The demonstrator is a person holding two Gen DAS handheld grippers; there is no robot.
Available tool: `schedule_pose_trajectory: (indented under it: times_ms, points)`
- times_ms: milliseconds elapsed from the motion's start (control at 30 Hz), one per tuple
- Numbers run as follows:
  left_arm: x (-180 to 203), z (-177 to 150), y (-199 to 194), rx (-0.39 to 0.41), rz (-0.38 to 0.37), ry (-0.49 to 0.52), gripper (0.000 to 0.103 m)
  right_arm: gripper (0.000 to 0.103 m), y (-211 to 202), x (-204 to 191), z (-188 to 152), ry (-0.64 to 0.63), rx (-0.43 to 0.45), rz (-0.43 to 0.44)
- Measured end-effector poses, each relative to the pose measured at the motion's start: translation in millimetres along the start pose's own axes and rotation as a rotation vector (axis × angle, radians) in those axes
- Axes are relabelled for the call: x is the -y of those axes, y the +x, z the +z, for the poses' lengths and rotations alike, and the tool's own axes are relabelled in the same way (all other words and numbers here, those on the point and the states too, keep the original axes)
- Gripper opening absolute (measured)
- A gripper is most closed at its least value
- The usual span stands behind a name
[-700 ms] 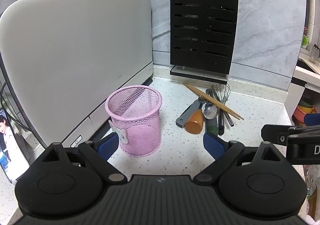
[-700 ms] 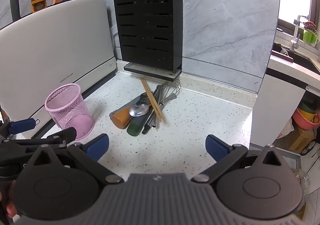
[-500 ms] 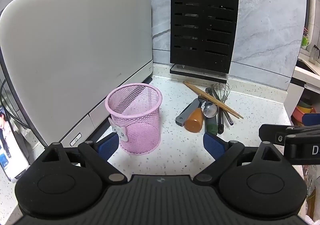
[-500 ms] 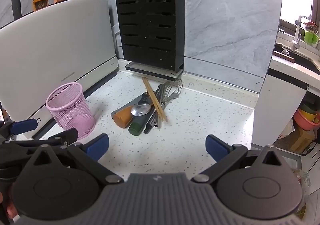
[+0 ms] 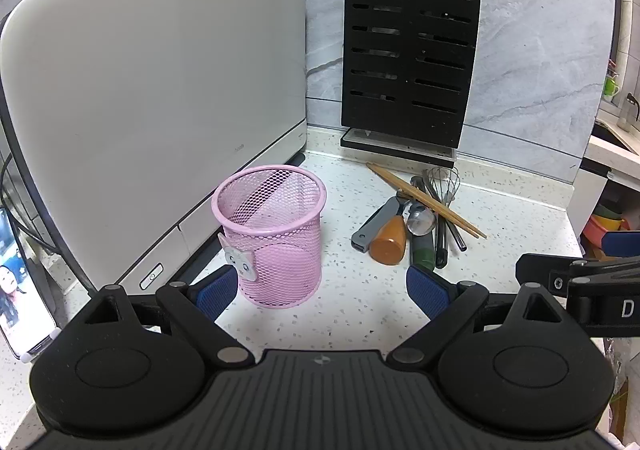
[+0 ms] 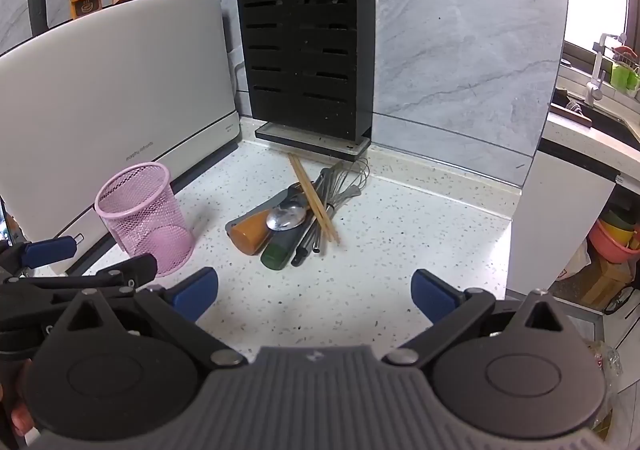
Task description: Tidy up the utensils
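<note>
1. Both cameras sit slightly nearer the counter than half a second earlier; the pile looms a little larger, and nothing on the counter has shifted.
2. White appliance: far left, upright along the wall, hemming the work area on that side.
3. Left gripper: tongs released, spread wide, holding nothing; its left pad is just beside the cup's base, probably ready to steady it.
4. Pink mesh cup: upright, mouth open, nothing visible inside; standing just beside the appliance, apparently the intended holder.
5. Utensil pile: the task's items, lying loose on the speckled countertop, between the cup and the black rack, handles mostly toward the cameras.
 - orange-handled tool
 - spoon, bowl resting on top
 - green-handled tool
 - chopsticks, laid diagonally across the heap
 - whisk, wire head toward the rack
6. Black slotted rack: against the back wall, behind the pile.
7. Right gripper: tongs released, wide apart, empty, aimed at the pile from a distance, likely for a first pick.
8. Assessment: no utensil yet in the cup.
</note>
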State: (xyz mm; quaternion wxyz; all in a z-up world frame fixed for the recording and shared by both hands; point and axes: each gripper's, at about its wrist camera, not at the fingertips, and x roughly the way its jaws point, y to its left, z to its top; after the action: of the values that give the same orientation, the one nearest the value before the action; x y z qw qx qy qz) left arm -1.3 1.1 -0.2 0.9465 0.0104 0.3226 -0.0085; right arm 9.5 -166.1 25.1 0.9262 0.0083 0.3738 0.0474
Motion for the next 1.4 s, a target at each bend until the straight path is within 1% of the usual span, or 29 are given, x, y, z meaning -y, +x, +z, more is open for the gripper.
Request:
schedule_pose_trajectory:
  times_ms: [1133, 1400]
  points:
    - [9.7, 0.3, -0.3, 0.002, -0.002, 0.009, 0.103, 0.100, -0.2, 6.7, -1.4, 0.013, 0.001, -0.001]
    - [12.7, 2.9, 0.5, 0.002, -0.009, 0.005, 0.103, 0.100, -0.3, 10.9, 0.1, 0.008, 0.008, -0.014]
